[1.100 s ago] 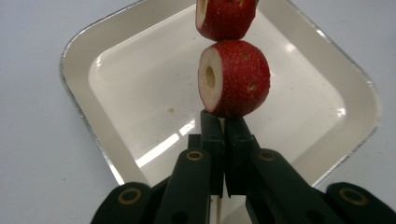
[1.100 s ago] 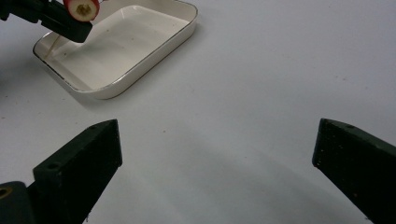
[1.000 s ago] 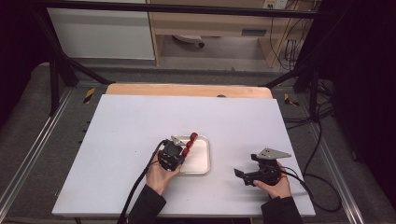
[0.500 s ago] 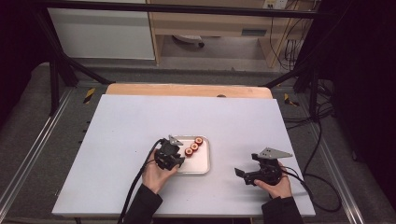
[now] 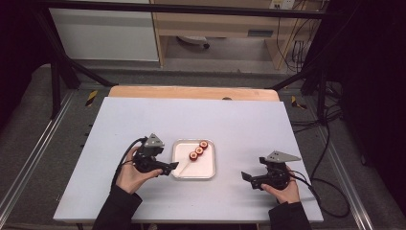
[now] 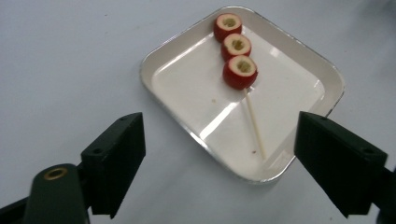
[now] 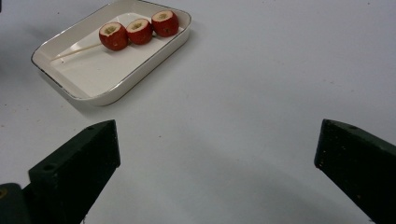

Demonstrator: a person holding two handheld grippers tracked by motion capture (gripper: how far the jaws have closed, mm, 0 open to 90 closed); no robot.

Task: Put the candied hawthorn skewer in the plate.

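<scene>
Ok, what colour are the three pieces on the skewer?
Red, with pale hollowed tops, clearest in the left gripper view.

— What's around the white table top [image 5: 143, 120]?

— A wooden board [image 5: 191, 92] runs along its 12 o'clock edge. Beyond that, a pale cabinet [image 5: 105, 33] at about 11 o'clock and a wooden shelf unit [image 5: 215, 24] at 12.

— And the sides?

— Metal rails [image 5: 33, 158] at 9 and 3 o'clock, black cables [image 5: 330, 143] trailing on the grey floor [image 5: 28, 96] at 3 — yellow-black markers [image 5: 91, 97] near both far corners.
</scene>
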